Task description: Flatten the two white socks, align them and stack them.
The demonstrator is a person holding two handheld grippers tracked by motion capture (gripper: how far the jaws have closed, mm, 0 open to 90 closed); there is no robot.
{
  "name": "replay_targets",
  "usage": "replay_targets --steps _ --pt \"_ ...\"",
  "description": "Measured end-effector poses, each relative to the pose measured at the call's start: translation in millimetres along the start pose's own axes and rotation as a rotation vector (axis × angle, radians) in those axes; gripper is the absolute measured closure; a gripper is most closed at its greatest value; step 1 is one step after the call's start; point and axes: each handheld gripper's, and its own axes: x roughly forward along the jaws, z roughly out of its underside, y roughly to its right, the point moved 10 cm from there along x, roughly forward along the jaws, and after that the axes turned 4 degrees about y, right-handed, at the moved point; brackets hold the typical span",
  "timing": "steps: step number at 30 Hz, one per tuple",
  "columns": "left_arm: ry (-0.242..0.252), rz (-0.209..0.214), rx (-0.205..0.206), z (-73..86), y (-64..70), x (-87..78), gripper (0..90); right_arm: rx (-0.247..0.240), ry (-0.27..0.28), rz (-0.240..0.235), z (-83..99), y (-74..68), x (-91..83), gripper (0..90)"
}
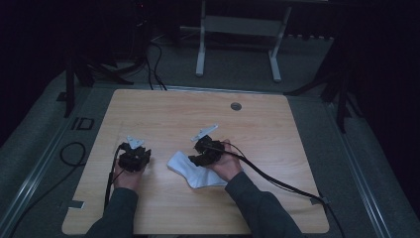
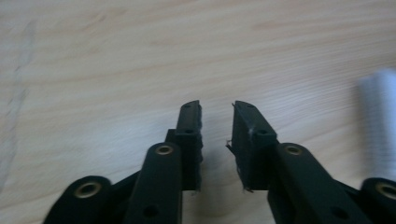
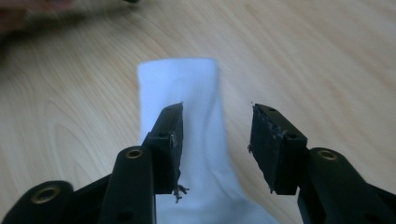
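Right gripper view looks along the right gripper (image 3: 215,140), whose jaws stand well apart with nothing clamped between them; they hang over a white sock (image 3: 187,116) lying flat on the table (image 3: 327,56), the one jaw above the cloth and the other just past its edge, and whether either touches the cloth I cannot tell. Seen in the high view, that right gripper (image 1: 198,156) sits at the sock's (image 1: 190,171) upper end, near the middle of the table (image 1: 173,109) and somewhat toward its near edge. Beside the sock toward the table's left edge is the left gripper (image 1: 133,157), apart from it. Along the left gripper (image 2: 217,140), its jaws are a narrow way open, gripping nothing, over bare wood, with the sock (image 2: 380,121) blurred at the side.
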Motion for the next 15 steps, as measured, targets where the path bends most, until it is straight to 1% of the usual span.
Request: replay_targets --steps 1,2,3,5,6,7,9,10,13,15 --pt "0.021 0.019 0.019 -6.0 8.1 -4.0 78.7 -0.023 -0.013 0.015 -0.1 3.8 -7.4 53.0" --pt "0.021 0.019 0.019 -6.0 8.1 -4.0 80.2 -0.023 -0.013 0.015 -0.1 3.8 -7.4 53.0" --pt "0.036 0.034 0.037 -11.1 16.6 -7.8 84.3 -0.047 -0.022 0.021 0.1 5.8 -14.3 52.8" --pt "0.047 0.046 0.053 -14.5 23.0 -9.8 89.5 -0.072 -0.034 0.025 0.9 6.4 -19.7 52.8" --pt "0.047 0.046 0.053 -14.5 23.0 -9.8 89.7 -0.084 -0.039 0.032 1.3 7.3 -21.4 53.0" --pt "0.049 0.073 0.07 -16.5 32.9 -10.1 89.8 -0.097 -0.05 0.042 2.4 8.5 -24.1 53.2" --pt "0.043 0.092 0.093 -16.2 40.9 -9.2 89.9 -0.114 -0.069 0.053 4.8 10.3 -27.5 53.8" --pt "0.039 0.11 0.104 -15.6 47.1 -7.8 89.9 -0.121 -0.072 0.058 5.8 11.2 -28.7 54.8" --pt "0.03 0.135 0.131 -13.4 60.2 -3.7 89.9 -0.108 -0.081 0.047 12.7 13.5 -34.0 57.6" --pt "0.018 0.146 0.148 -11.1 66.8 -1.4 89.9 -0.117 -0.093 0.065 18.7 16.8 -36.9 58.7"
